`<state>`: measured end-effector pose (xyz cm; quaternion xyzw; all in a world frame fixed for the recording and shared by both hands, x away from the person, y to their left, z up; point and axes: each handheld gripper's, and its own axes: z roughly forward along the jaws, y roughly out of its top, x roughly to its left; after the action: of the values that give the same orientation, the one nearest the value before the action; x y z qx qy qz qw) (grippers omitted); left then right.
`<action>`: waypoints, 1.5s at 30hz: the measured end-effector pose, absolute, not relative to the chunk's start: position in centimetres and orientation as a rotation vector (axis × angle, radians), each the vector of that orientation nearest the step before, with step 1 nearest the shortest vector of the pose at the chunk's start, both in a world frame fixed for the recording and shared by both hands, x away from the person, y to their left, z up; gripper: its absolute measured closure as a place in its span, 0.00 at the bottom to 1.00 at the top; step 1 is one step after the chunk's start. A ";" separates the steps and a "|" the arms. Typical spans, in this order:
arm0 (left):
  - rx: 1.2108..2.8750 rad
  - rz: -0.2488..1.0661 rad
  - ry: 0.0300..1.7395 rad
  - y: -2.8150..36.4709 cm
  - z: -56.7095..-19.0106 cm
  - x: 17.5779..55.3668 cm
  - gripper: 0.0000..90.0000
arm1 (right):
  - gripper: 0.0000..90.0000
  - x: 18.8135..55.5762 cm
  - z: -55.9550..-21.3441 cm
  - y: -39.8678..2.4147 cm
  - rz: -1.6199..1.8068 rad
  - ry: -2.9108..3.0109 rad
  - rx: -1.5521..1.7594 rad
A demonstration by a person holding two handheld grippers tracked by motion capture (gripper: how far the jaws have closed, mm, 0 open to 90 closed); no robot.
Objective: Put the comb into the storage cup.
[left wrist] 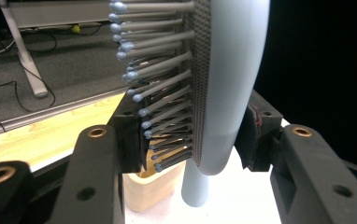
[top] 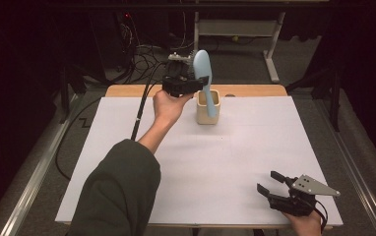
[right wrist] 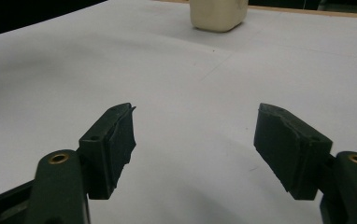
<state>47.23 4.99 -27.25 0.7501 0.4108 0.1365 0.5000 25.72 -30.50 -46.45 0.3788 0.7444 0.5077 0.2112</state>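
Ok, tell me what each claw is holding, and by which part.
The left claw grips the blue hairbrush across its head, bristles against one pad, handle down in the cup. The right claw is open and holds nothing.

A dark olive sleeve (top: pixel 119 189), black hand-held gripper (top: pixel 273 185) with brass-ringed screw holes, grey three-cornered plate, trailing black cable.

Hairbrush (left wrist: pixel 232 84): smooth matt pale-blue plastic, grey bristles. Cup (top: pixel 208 107): matt cream. Table (top: pixel 215 157): white matt sheet, wooden far edge.
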 end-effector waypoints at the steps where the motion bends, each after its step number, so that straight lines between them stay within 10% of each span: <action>1: 1.814 0.331 0.994 4.9 -27.2 47.4 0.58 | 0.33 25.7 -46.5 -30.5 1.412 2.066 1.051; 45: 1.782 0.472 1.052 4.0 -27.2 50.3 0.58 | 0.33 25.8 -46.6 -30.7 1.446 2.071 1.055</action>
<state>50.32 4.01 -27.17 0.7328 0.4328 0.1941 0.4879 25.80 -30.68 -46.57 0.3774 0.7413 0.5175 0.2006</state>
